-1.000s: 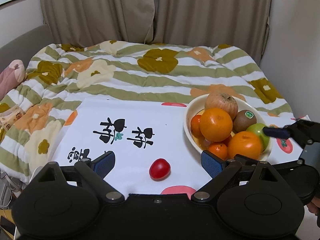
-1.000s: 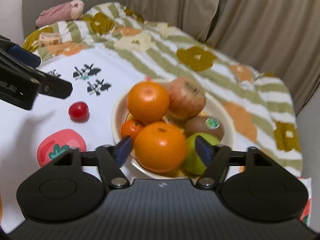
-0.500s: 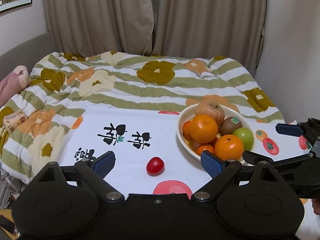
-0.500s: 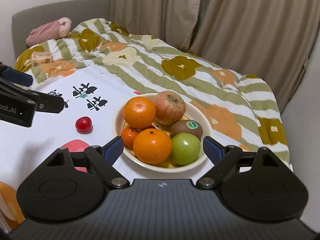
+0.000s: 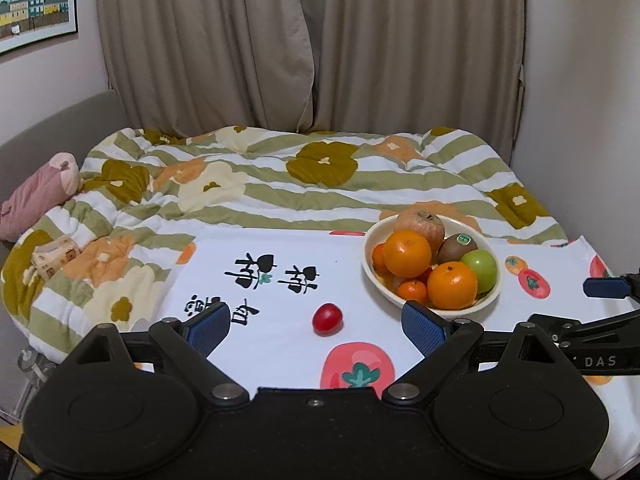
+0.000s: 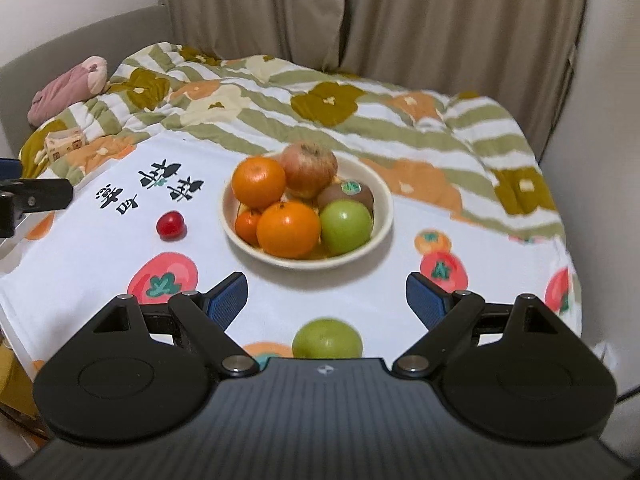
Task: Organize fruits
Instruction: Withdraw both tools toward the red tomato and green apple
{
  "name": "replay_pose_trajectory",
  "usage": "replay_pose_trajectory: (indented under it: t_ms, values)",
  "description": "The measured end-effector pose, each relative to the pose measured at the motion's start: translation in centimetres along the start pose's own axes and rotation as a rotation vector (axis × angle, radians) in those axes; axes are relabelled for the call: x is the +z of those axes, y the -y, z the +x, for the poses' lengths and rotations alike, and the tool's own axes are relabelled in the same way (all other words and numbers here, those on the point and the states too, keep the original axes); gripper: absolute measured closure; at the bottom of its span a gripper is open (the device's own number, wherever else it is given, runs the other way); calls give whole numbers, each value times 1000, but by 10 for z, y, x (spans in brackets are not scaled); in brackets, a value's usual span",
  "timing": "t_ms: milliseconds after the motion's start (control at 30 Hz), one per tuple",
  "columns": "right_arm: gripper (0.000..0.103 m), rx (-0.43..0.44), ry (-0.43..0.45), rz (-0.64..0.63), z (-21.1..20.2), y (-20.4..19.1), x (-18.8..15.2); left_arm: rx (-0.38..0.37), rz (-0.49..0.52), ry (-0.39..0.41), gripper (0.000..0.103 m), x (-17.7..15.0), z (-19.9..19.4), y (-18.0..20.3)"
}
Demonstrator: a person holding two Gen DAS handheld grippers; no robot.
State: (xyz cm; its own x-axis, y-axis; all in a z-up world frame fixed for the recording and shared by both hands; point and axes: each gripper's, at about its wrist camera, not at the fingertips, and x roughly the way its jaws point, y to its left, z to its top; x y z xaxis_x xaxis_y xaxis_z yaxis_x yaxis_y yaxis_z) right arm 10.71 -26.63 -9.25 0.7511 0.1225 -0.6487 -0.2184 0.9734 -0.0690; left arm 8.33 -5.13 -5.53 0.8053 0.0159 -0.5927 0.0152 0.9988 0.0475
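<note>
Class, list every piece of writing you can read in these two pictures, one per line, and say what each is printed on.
"DAS": white letters on the right hand-held gripper, its arm, left wrist view.
Black brush characters on the white cloth: upside down, not readable.
Kiwi sticker: too small.
Wall picture: no legible text.

The right claw [image 5: 600, 320] bears "DAS"; black characters on the white cloth [image 5: 280, 344] stay unreadable.
</note>
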Motion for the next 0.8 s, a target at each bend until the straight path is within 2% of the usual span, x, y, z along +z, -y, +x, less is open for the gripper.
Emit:
replay_pose_trajectory:
  t_ms: [100,267,533,733,800]
  values:
    - [2,-22,-22,43,1,2,-7,8,30,-11,8,-5,2,-4]
    - [2,-84,-48,156,0,-1,-18,-34,89,-23,8,-6,11,-18]
    - [2,-181,-93,345,8,-21,-36,-169,241,-47,10,-5,48,-37]
    - [3,-249,-103,422,25,-39,-42,-242,331,-70,19,-3,95,-40]
    - [3,-272,-104,452,30,-43,-44,-260,348,-79,24,-1,109,-40]
